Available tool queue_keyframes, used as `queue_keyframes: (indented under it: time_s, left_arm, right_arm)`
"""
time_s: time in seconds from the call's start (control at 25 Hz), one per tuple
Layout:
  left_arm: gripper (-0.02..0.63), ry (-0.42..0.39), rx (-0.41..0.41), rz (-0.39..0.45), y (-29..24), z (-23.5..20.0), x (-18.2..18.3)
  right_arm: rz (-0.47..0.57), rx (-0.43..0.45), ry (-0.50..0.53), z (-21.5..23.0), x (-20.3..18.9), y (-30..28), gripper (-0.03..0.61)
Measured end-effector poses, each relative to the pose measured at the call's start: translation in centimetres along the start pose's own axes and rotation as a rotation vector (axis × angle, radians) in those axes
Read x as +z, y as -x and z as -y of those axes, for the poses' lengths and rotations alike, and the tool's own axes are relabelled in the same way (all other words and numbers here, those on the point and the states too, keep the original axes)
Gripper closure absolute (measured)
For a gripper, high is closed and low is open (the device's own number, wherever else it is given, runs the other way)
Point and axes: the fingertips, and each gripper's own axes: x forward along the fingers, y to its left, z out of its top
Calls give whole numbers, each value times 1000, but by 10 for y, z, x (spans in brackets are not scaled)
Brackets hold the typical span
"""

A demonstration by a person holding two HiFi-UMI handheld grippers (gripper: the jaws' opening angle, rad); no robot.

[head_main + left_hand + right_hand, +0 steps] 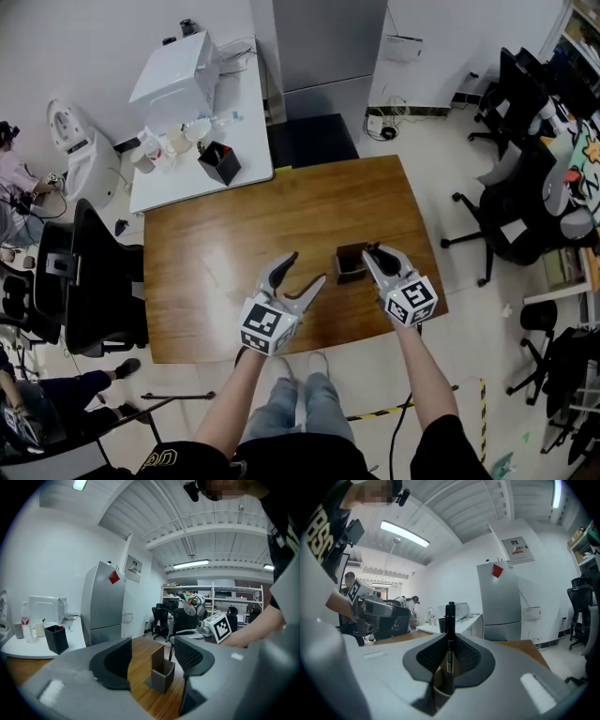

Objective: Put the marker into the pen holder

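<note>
A black marker [450,630] stands upright between the pads of my right gripper [450,654], which is shut on it. Its lower end reaches into the brown pen holder [442,687] right below the jaws. In the head view the pen holder [349,265] sits on the wooden table [234,253] near its front right, with my right gripper [374,251] over its right side. My left gripper [307,268] hovers just left of the holder, open with nothing in it. From the left gripper [152,649] the pen holder [162,673] shows beyond the spread jaws.
A white side table [169,183] at the back left carries a black box [218,161], bottles and a white appliance [178,70]. A black chair [94,281] stands at the table's left edge, office chairs [511,206] to the right, a grey fridge [328,42] behind.
</note>
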Motion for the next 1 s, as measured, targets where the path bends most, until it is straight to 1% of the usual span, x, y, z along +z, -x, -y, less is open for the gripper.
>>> queue_keyframes:
  time_s: [0.12,0.24,0.44,0.52,0.6,0.64,0.76,0.8,0.92,1.0]
  left_arm:
    - [325,17,-6,-3,-3,-4,-8]
    - [325,26,-15,-13,-6,-5,-17]
    - [331,43,-31,-34,-1,0,-29]
    - [331,46,-28,-33,1,-1,-33]
    - [331,34,-23,-43,2,-3,-37]
    - [331,29,-21,-49,2,-3,-38]
    - [331,31,-17,-65,8,-2,-36]
    - [331,18,-10,-73,11,-2,-34]
    - [331,-31,8,-63,19,0,-17]
    - [331,-31,32,-39,28,0,0]
  right_arm:
    - [-25,-18,-6,-1,-21,-14,528]
    - [-68,-59,-17,-1,-46,-22,527]
    - [-181,-138,-29,3,-87,-23,526]
    - [-216,-156,-24,2,-96,-23,526]
    - [-230,-174,-28,4,-98,-22,526]
    - [-233,-183,-33,5,-97,-22,526]
    - [-230,-193,-46,4,-90,-20,468]
    - [-218,-189,-49,1,-83,-18,452]
    - [-135,-171,-37,-17,-39,-10,445]
    - [-55,-162,-26,-36,3,-2,440]
